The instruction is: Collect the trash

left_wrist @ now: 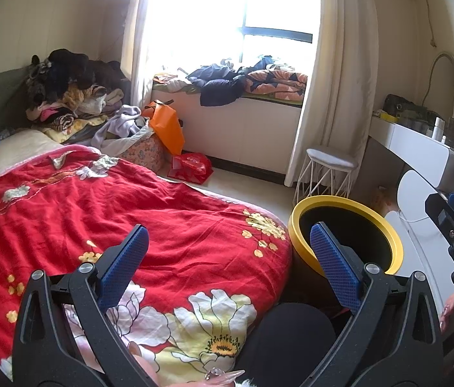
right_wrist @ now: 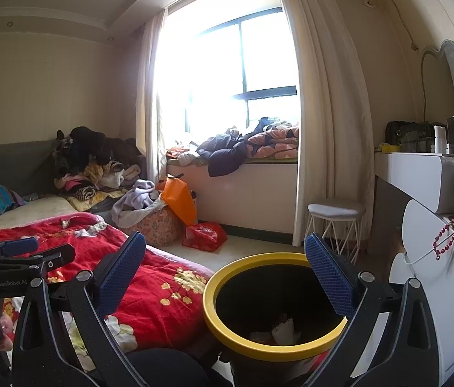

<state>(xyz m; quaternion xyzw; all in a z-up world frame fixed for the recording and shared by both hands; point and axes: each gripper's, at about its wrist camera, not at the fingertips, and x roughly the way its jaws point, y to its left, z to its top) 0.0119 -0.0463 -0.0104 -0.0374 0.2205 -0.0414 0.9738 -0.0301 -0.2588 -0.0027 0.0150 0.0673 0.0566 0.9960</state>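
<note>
1. Two grippers, both empty: your left gripper [left_wrist: 228, 242] and right gripper [right_wrist: 225, 258] each show jaws spread wide, nothing between the pads.
2. Your landmark, the yellow-rimmed bin [right_wrist: 227, 338], stands on the floor just beside the bed's red quilt [left_wrist: 130, 200].
3. Inside the bin, white crumpled scraps [right_wrist: 283, 330] lie at the bottom; some collecting appears done.
4. Remaining: I judge little. No loose trash shows on the quilt near the bin; the red bag [right_wrist: 204, 235] beyond the bin may or may not count.
</note>
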